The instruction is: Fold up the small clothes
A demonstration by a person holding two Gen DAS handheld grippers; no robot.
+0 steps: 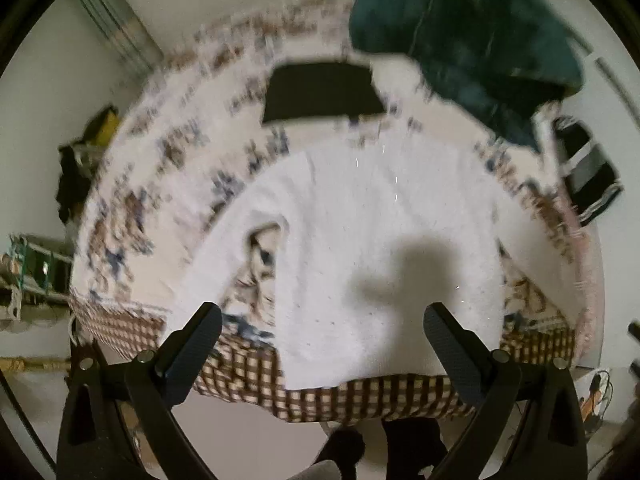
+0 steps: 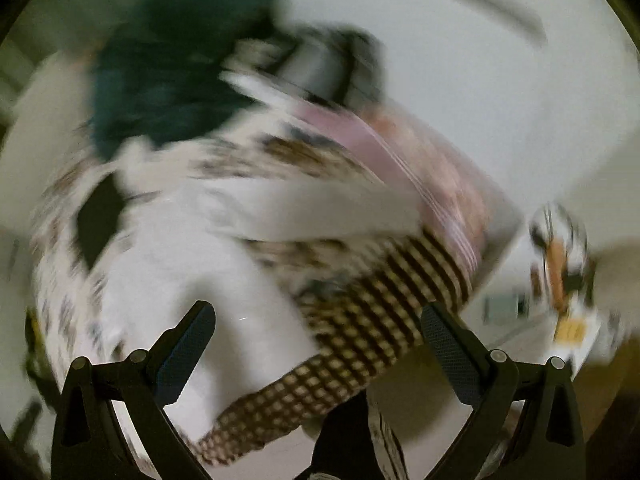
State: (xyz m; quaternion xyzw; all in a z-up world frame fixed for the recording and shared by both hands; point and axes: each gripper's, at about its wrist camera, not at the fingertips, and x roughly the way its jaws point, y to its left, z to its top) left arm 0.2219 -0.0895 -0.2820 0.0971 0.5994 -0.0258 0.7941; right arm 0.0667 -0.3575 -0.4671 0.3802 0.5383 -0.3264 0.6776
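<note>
A white garment lies spread flat on a bed with a flower-patterned sheet, its near hem at the bed's front edge. My left gripper is open and empty, hovering above the garment's near part. In the blurred right wrist view the same white garment lies at the left. My right gripper is open and empty above the bed's front corner. A folded black piece lies further back on the bed and also shows in the right wrist view.
A dark green cloth heap sits at the bed's far right, also in the right wrist view. A black-and-white striped cloth lies at the right edge. The checked bed skirt marks the front edge. Clutter stands on the floor.
</note>
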